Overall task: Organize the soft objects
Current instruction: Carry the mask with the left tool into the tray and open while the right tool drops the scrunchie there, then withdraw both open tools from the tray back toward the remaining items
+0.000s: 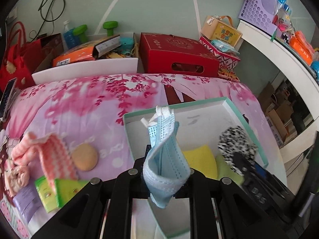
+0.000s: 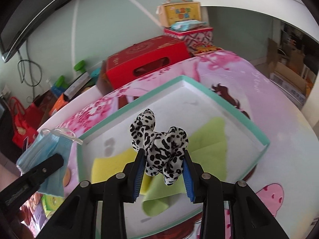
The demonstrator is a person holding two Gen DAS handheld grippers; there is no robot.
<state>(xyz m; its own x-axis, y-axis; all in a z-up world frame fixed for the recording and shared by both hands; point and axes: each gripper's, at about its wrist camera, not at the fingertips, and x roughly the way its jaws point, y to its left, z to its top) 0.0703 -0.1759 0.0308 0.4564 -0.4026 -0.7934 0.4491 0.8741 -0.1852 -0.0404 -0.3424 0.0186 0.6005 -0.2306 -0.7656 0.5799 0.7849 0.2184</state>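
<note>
My left gripper [image 1: 166,176] is shut on a blue face mask [image 1: 165,155] and holds it above the near left corner of a white box with a teal rim [image 1: 247,117]. My right gripper [image 2: 164,171] is shut on a black-and-white spotted scrunchie [image 2: 161,147] above the same box [image 2: 235,109]. The scrunchie also shows in the left wrist view [image 1: 236,147]. A yellow cloth [image 1: 201,161] and a green cloth [image 2: 209,145] lie in the box. The mask [image 2: 45,151] shows at the left of the right wrist view.
On the pink floral bedsheet [image 1: 83,103] left of the box lie a pink striped cloth [image 1: 45,155], a tan round puff [image 1: 84,157], a green packet [image 1: 53,191] and a purple packet [image 1: 25,201]. A red box [image 1: 177,53] and a white bin [image 1: 89,67] stand behind.
</note>
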